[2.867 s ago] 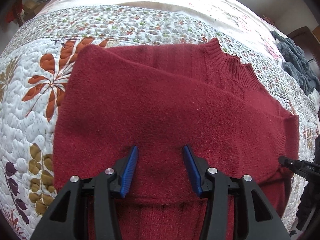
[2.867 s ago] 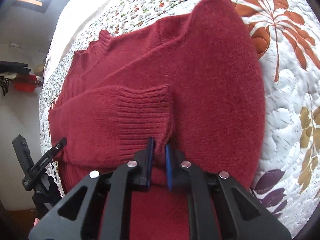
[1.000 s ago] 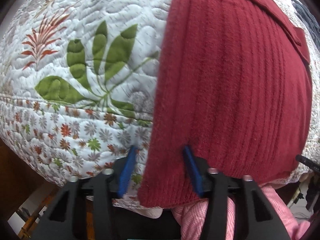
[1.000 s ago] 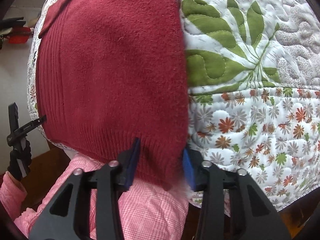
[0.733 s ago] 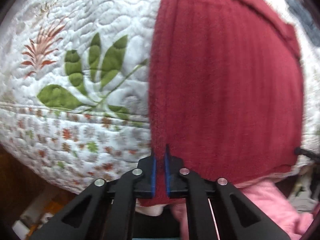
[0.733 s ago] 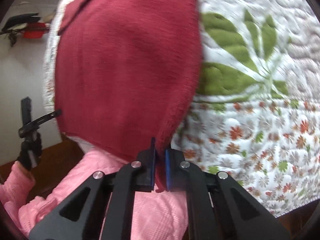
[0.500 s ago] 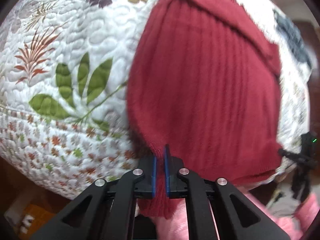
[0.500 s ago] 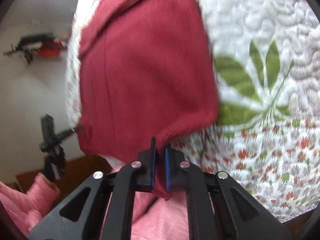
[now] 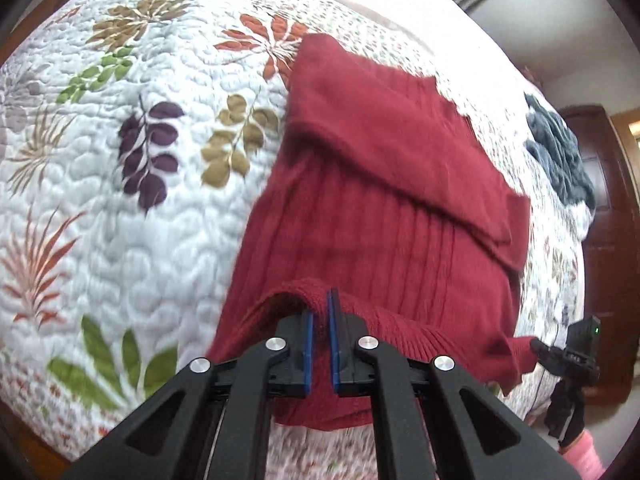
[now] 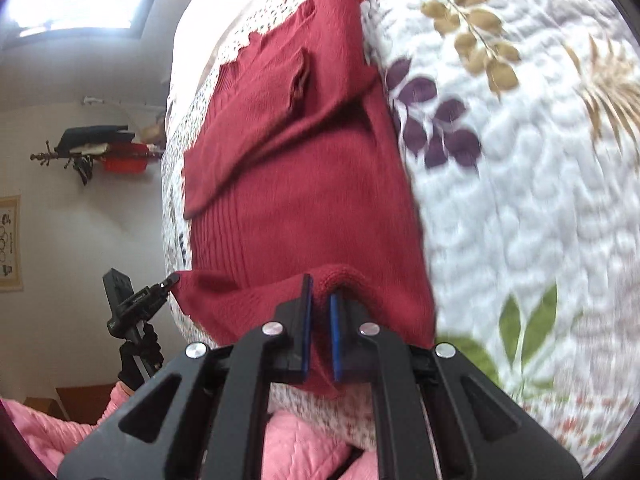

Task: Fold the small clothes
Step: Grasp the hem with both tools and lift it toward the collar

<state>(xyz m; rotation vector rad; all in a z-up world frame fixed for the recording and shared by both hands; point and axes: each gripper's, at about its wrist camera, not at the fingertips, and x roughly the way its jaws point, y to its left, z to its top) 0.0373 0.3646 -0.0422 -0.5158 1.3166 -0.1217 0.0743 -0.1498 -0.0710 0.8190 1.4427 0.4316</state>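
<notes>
A white quilt (image 9: 120, 208) printed with coloured leaves covers the bed. On it lies a red sweater (image 9: 384, 216), sleeves folded across — its lifted hem pinched at one corner by the left hand-held gripper (image 9: 319, 316), at the other by the right hand-held gripper (image 10: 319, 304). A grey garment (image 9: 560, 156) lies beyond, near a dark wooden door (image 9: 608, 208).

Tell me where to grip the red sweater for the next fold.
Grip the red sweater at its bottom hem, one corner per claw, coming from the near bed edge. The sleeves already lie folded across the chest, so the hem is the free edge; both claws are shut on it.
</notes>
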